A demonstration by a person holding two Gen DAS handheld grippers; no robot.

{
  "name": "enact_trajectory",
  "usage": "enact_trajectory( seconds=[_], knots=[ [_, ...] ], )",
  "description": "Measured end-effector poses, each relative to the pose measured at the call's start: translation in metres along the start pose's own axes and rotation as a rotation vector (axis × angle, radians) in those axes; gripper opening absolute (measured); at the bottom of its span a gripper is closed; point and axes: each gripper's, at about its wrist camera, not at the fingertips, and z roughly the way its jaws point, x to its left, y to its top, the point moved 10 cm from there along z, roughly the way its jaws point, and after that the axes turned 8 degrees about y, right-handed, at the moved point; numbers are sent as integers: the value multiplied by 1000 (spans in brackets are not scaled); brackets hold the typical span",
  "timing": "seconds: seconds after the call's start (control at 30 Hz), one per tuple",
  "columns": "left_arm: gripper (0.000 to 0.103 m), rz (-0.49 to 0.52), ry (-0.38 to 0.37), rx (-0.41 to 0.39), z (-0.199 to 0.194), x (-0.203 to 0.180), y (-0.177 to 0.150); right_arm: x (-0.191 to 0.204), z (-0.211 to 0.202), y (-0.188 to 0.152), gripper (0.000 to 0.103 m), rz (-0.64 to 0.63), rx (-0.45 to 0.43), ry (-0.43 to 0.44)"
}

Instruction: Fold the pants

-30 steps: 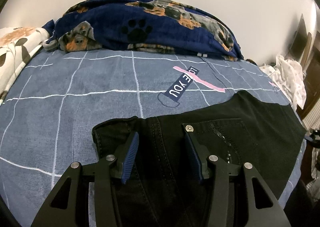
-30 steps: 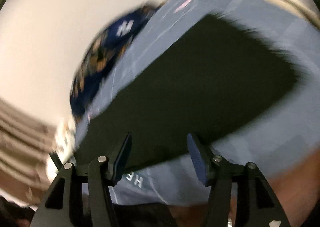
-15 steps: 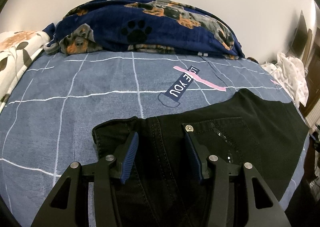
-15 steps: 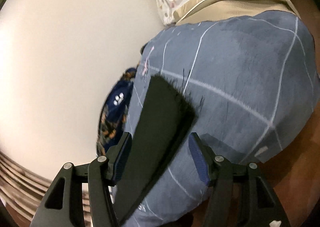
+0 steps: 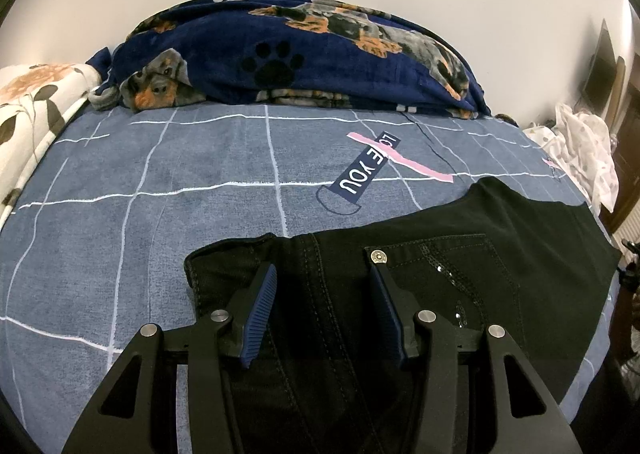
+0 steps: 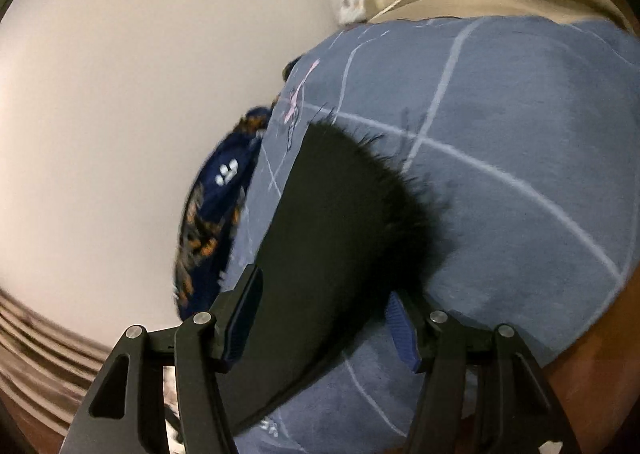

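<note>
Black pants (image 5: 440, 254) lie flat on a blue grid bedsheet (image 5: 160, 174), waistband toward me, with a metal rivet (image 5: 378, 257) at the sequinned pocket. My left gripper (image 5: 322, 294) stands open over the waistband area, the cloth lying beneath and between its blue pads. In the right wrist view the frayed hem of the pants leg (image 6: 336, 222) reaches in between the fingers of my right gripper (image 6: 322, 318). That gripper is open; its left finger shows in front of the cloth, and the cloth's edge hides the tip of its right finger.
A navy dog-print blanket (image 5: 304, 54) is heaped along the wall at the far side of the bed. A floral pillow (image 5: 32, 106) lies at the left, a pile of white cloth (image 5: 580, 150) at the right. The bed's edge (image 6: 600, 294) drops off just right of the hem.
The right wrist view has rolled and closed in on the frayed hem, which now fills the gap between the fingers. The left gripper and the waistband have not moved.
</note>
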Motion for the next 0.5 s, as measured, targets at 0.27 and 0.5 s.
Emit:
enact_trajectory(
  seconds=[0.27,0.5],
  knots=[
    [50,11,16,-9,-1,0,1,-14,17,0,6,-20,60,-150],
    [50,9,14,-10,-1,0,1,9,15,1,7,-107,63,-208]
  ],
)
